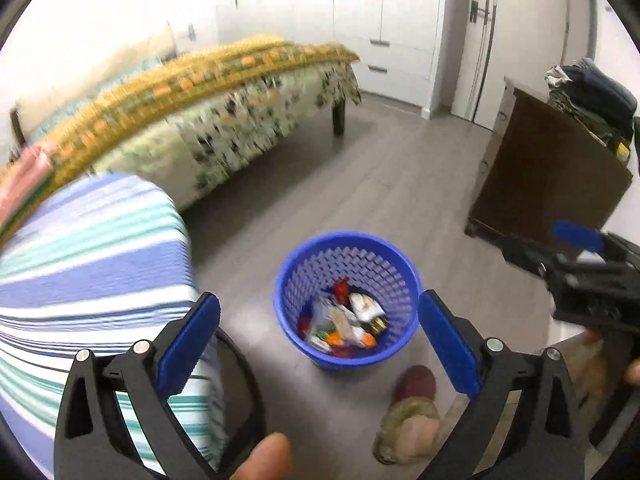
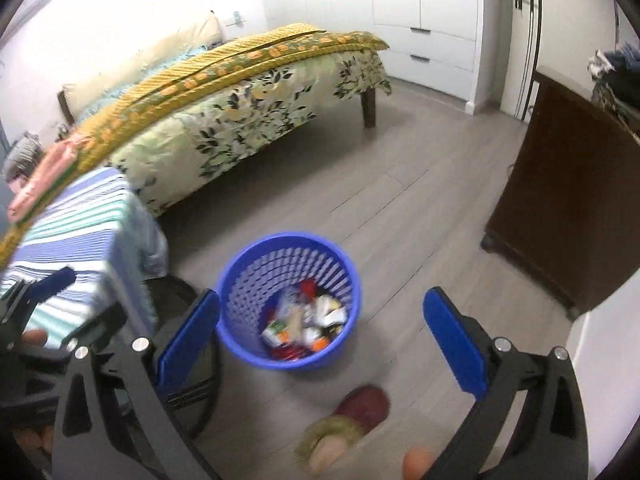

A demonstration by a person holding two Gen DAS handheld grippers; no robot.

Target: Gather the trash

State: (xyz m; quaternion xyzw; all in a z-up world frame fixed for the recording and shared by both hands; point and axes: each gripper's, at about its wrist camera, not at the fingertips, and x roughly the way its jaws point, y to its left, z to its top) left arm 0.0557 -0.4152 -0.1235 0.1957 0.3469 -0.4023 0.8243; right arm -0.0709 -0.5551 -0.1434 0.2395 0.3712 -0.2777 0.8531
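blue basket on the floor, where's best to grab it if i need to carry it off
Grip the blue basket by its rim, coming from above with one finger inside and one outside. It stands upright and open-topped, its tapered mesh wall looks too wide for the jaws, and the trash sits low, leaving the rim free.

Both rigs look the same: the left hand-held gripper (image 1: 319,336) and right hand-held gripper (image 2: 321,335) have chunky black plastic arms with triangular cutouts, round silver screws (image 1: 141,347) at the pivots, and flat ribbed blue pads (image 1: 188,344) on the fingers. The person's wearing a maroon slipper (image 1: 416,383) with an olive-green cuff.
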